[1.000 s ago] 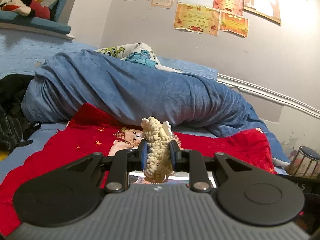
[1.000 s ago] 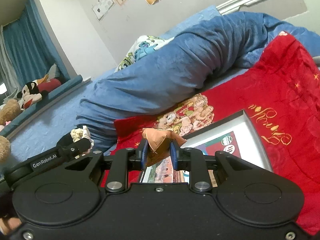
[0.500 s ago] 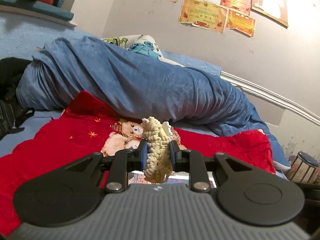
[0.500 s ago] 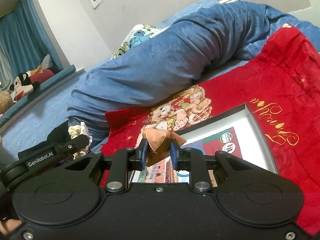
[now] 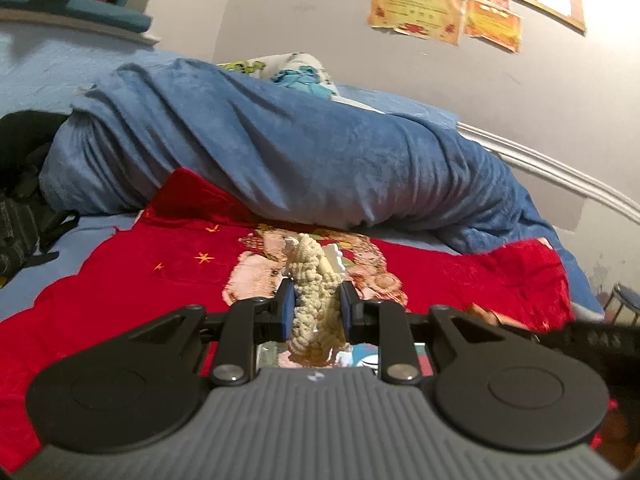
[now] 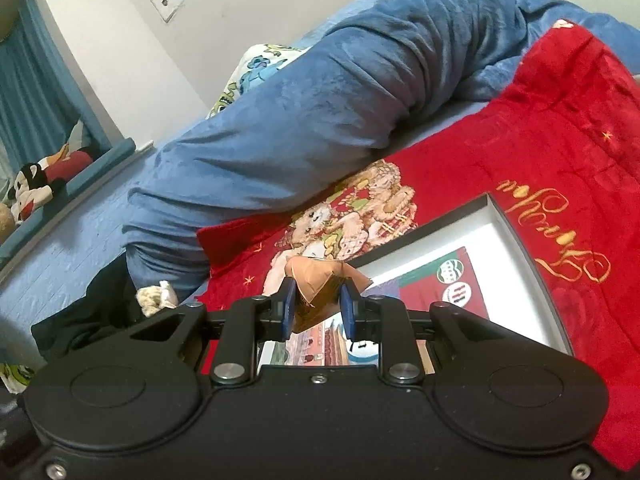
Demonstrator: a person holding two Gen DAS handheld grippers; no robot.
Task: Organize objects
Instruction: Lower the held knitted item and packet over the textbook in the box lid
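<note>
My left gripper [image 5: 316, 312] is shut on a cream knitted toy [image 5: 314, 280], held above a red blanket [image 5: 120, 296]. My right gripper [image 6: 318, 312] is shut on a small brown wrapped object [image 6: 316, 284], which pokes out between the blue pads. Below and ahead of the right gripper lies a shallow open box [image 6: 516, 240] with a printed picture on its white floor. The left gripper with the cream toy [image 6: 154, 300] also shows at the left in the right wrist view.
A rolled blue duvet [image 5: 280, 152] lies across the bed behind the red blanket [image 6: 560, 128]. A patterned pillow [image 5: 296, 68] sits beyond it. Dark clothing [image 5: 20, 200] is heaped at left. Soft toys [image 6: 36, 188] rest on a window ledge. A stool [image 5: 624, 300] stands at right.
Both grippers have moved forward and lower over the red blanket, each keeping its grip. The box and the bear print now sit closer.
</note>
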